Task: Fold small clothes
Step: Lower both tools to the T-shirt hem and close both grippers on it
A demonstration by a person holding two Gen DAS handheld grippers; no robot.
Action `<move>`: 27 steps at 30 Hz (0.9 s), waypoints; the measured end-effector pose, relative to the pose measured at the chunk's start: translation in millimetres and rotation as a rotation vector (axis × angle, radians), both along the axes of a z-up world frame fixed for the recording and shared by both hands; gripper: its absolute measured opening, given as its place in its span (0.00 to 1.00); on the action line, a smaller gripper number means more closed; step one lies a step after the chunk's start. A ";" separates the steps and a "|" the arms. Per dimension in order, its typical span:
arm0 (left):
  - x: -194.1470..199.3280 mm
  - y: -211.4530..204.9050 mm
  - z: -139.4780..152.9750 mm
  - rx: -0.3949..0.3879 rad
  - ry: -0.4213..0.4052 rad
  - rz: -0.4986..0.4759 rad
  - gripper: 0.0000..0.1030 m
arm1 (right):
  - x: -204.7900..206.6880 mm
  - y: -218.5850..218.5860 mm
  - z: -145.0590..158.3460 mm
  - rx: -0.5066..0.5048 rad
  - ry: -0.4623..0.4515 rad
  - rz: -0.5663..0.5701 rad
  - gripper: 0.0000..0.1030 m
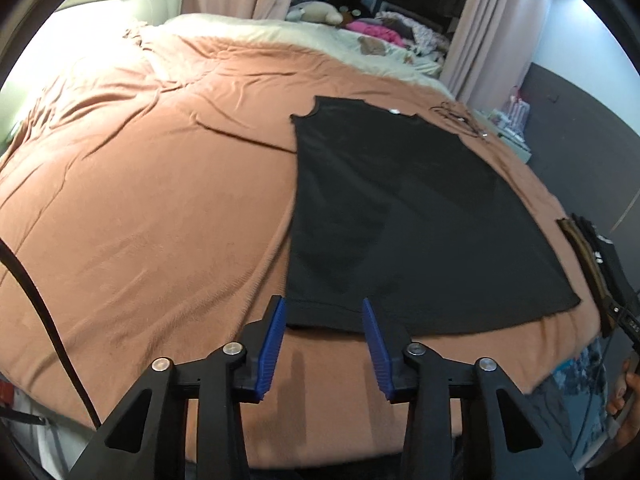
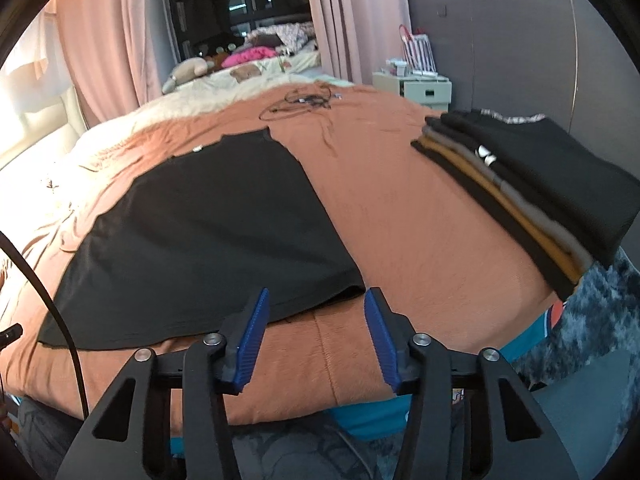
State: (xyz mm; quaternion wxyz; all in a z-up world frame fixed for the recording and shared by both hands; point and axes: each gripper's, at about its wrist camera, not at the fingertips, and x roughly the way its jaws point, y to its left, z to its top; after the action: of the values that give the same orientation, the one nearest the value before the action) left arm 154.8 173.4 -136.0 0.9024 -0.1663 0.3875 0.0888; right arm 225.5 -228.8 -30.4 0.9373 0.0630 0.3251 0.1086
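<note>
While a stack of folded clothes (image 2: pixel 532 184) already sits at the right side of the bed, black on top with mustard and grey layers showing at its edge, one black sleeveless top (image 1: pixel 400 216) lies spread flat on the rust-coloured bedspread (image 1: pixel 140 208), hem toward the person and neckline toward the far pillows. By the look of it, its sides may already be turned in, since it makes a long narrow panel, though the dark cloth hides any fold line.

At the near hem the left gripper (image 1: pixel 325 346) hangs with its blue pads partly apart, straddling the left corner of the hem; nothing is pinched between them yet. Likewise the right gripper (image 2: pixel 316 338) stands partly open just short of the hem's right corner, with only bedspread between its jaws.

So most of the pile appears done, and this garment is mid-way at best: both hem corners need to be caught and carried up toward the neckline, then the bundle moved onto the stack. A tangle of cable (image 2: pixel 304 102) lies farther up the bed, well apart from the top.
</note>
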 end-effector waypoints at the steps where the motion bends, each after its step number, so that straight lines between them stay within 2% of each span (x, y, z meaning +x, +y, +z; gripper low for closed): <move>1: 3.9 2.8 -5.1 0.003 0.016 0.008 0.34 | 5.2 -1.4 -1.0 0.001 0.014 0.000 0.42; 4: 14.1 12.6 -18.8 -0.015 0.053 0.032 0.30 | 19.5 -1.3 -2.9 0.003 0.048 -0.001 0.37; 9: 24.2 18.1 -37.1 -0.019 0.117 0.054 0.28 | 40.7 -2.7 -3.8 0.009 0.083 -0.016 0.37; 13: 30.3 15.3 -40.7 0.005 0.127 0.045 0.28 | 57.7 0.1 -5.0 0.011 0.089 -0.030 0.37; 21: 44.3 17.1 -46.8 0.018 0.139 0.054 0.28 | 74.3 0.7 -15.3 0.051 0.131 -0.054 0.31; 24: 41.0 13.9 -46.5 0.018 0.139 0.060 0.28 | 63.9 3.3 -12.7 0.047 0.128 -0.037 0.21; 26: 39.5 12.0 -46.7 0.021 0.136 0.061 0.28 | 59.6 3.4 -11.7 0.049 0.113 -0.041 0.05; 27: 39.1 11.2 -46.2 0.025 0.136 0.063 0.27 | 56.3 1.4 -11.8 0.057 0.108 -0.040 0.04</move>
State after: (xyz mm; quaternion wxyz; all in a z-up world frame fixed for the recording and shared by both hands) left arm 193.9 184.6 -182.3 0.8727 -0.1605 0.4415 0.1331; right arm 281.9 -227.4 -42.2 0.9182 0.1021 0.3706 0.0956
